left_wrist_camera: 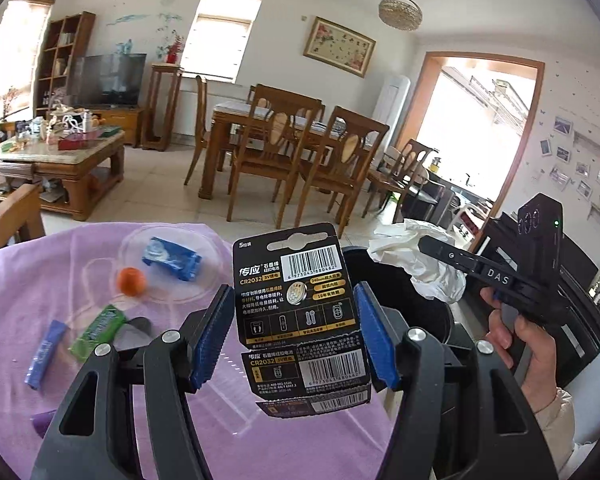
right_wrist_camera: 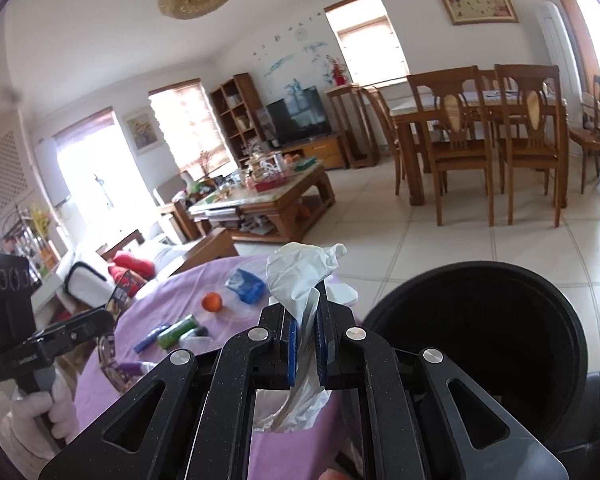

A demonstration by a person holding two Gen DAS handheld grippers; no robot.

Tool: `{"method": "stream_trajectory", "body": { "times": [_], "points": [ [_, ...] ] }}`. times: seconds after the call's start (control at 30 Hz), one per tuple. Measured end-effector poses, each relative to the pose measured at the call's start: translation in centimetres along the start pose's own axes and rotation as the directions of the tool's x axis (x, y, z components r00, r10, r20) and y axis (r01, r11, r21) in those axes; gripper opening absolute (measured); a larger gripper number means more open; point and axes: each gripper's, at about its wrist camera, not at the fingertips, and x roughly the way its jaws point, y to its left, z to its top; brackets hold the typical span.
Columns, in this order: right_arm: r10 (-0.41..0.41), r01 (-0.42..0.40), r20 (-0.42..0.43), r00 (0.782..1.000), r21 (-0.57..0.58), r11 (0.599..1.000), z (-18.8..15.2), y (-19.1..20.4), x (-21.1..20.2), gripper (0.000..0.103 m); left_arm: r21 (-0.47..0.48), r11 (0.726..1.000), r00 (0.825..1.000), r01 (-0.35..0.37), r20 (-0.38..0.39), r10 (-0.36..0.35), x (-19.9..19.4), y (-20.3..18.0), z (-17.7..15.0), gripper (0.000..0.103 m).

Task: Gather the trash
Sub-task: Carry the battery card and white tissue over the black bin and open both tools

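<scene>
My left gripper is shut on a black battery blister card, its blue pads pressing on the card's two side edges, and holds it upright above the purple-covered table. My right gripper is shut on a crumpled white tissue that sticks out above and below the pads. In the left wrist view the same tissue hangs at the right gripper's tip, over the black trash bin. The bin's open mouth lies just right of the tissue.
On the purple cloth lie an orange, a blue packet on a clear plate, a green wrapper and a blue stick pack. Beyond are a tiled floor, a coffee table and dining chairs.
</scene>
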Motion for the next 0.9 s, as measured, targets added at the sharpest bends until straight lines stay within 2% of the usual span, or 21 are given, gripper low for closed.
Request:
{"method": "stream_trajectory", "body": {
  "times": [0.27,0.4,0.57,0.9],
  "points": [
    [-0.085,0.085,-0.003,0.996,0.086,0.993,-1.5,-7.9,-2.3,0.008,0.055,0.991,0.991,0.119,-0.07,-0.115,7.6,-5.6,0.1,0.061],
    [-0.113,0.114,-0.017,0.993,0.127,0.985,-2.8,-10.8,-2.3,0.008,0.067,0.987,0.985,0.144,-0.104,-0.136,11.0,-8.0,-0.4,0.061],
    [-0.135,0.14,-0.043,0.99,0.169,0.976,-4.4,-12.7,-1.5,0.008,0.084,0.985,0.98,0.149,-0.147,-0.135,14.9,-9.5,-0.6,0.061],
    [-0.139,0.153,-0.081,0.987,0.207,0.966,-6.1,-14.6,0.6,0.008,0.107,0.984,0.973,0.146,-0.197,-0.123,18.0,-11.2,-1.6,0.061]
  ]
}}
